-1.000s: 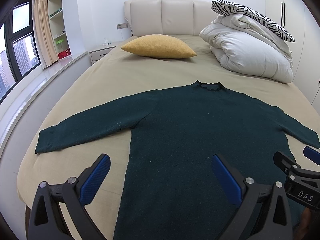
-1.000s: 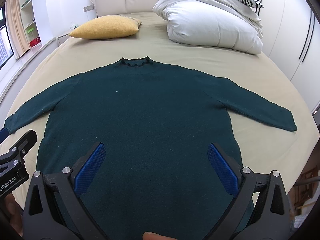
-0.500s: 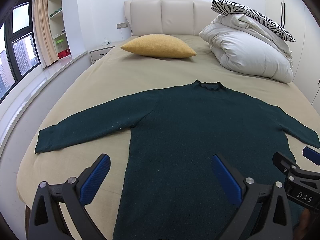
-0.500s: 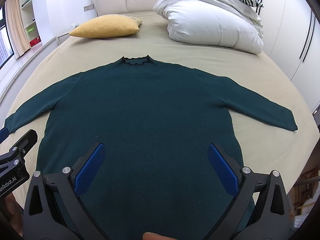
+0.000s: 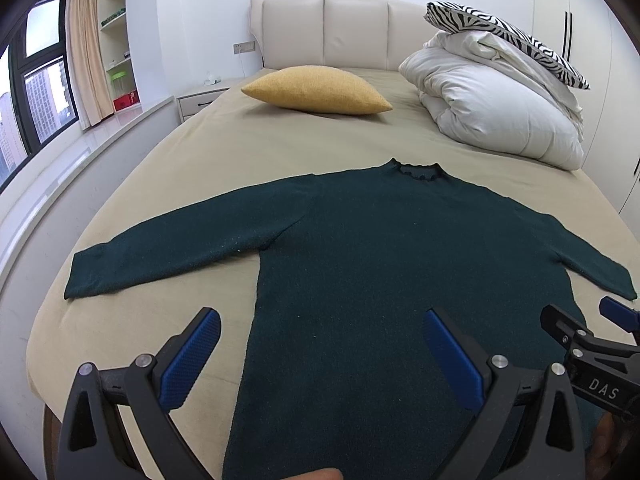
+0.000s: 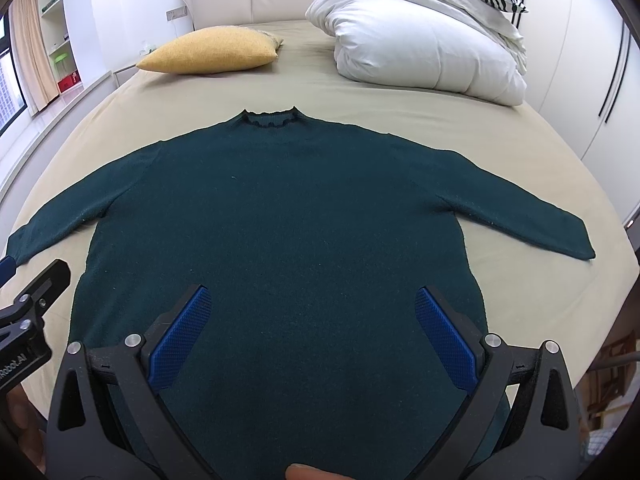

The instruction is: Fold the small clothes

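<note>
1. Dark green sweater [image 6: 280, 216] lies flat on the bed [image 5: 248, 148], hem at the near edge, collar toward the headboard [image 5: 324, 28], both sleeves spread out.
2. Left tongs [image 5: 320, 354] and right tongs [image 6: 312, 330] hover above the hem; both stand apart, holding nothing.
3. Risk: a pinch may take only the top layer, so the fold skews; the knit may drag on the sheet.
4. Room: yellow pillow [image 5: 316, 90] and white duvet [image 6: 424, 48] at the far end; window [image 5: 36, 92] on the left.

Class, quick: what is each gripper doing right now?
Left gripper: jaws open, holding nothing.
Right gripper: jaws open, holding nothing.
</note>
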Tool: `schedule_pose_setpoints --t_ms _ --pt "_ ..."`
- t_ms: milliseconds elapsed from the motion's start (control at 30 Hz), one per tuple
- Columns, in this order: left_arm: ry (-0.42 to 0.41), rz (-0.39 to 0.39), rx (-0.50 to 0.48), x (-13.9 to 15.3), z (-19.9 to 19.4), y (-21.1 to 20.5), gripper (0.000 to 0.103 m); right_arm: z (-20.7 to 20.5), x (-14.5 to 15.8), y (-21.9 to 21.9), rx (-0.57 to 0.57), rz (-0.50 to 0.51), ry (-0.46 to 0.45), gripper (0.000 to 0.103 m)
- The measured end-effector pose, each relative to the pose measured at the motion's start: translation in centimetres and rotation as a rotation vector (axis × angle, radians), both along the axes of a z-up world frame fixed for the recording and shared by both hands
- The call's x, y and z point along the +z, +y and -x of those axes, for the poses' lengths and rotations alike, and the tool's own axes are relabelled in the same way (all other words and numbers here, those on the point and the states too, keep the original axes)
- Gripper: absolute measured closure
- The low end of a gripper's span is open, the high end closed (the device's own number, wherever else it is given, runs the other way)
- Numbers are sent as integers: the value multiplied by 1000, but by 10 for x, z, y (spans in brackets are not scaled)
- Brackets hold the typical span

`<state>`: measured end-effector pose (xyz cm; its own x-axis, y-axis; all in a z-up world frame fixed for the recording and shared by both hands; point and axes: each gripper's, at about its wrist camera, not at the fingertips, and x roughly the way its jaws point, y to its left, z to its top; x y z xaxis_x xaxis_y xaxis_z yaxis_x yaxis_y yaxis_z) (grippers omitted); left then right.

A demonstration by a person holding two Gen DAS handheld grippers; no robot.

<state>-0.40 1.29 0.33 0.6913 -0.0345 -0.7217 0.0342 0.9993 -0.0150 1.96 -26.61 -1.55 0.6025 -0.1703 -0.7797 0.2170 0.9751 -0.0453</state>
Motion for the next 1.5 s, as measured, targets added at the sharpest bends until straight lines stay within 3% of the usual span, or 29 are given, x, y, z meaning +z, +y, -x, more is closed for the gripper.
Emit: schedule_pose_setpoints --t_ms 67,233,400,467,567,667,800,900,1067,1133,1233,1300,1400,1500 --pt "-10 39 -3 1 4 7 0 0 0 0 4 4 -7 0" --pt "-50 248 24 1 14 60 0 2 8 3 52 36 -91 0" --pt "2 486 68 -13 -7 145 0 -9 14 -2 120 -106 -122 1" --pt "-19 534 157 -20 -12 182 0 -11 19 -4 106 -155 -172 1" --pt "-107 532 315 -25 -9 229 0 -18 27 -5 112 -267 -224 1" --pt "-10 586 418 -43 -17 277 0 -39 22 1 149 -366 -157 1" --pt "-43 800 613 -73 -11 347 0 -61 11 19 193 -423 -88 1" --pt "-37 942 680 -103 -16 377 1 -73 5 34 237 -467 -58 1" --pt "-45 998 747 -127 -27 391 9 -88 -4 53 244 -490 -57 9" --pt "-62 1003 763 -126 -35 391 16 -94 -9 56 242 -496 -51 14" --pt "-45 1042 766 -138 -46 395 47 -96 -16 54 232 -504 -50 21" --pt "-17 1072 778 -148 -57 402 86 -97 -20 50 225 -520 -56 23" --pt "-22 1067 790 -144 -59 407 95 -91 -21 38 219 -529 -80 24" --pt "-60 939 709 -107 -72 385 95 -78 -21 19 199 -524 -104 24"
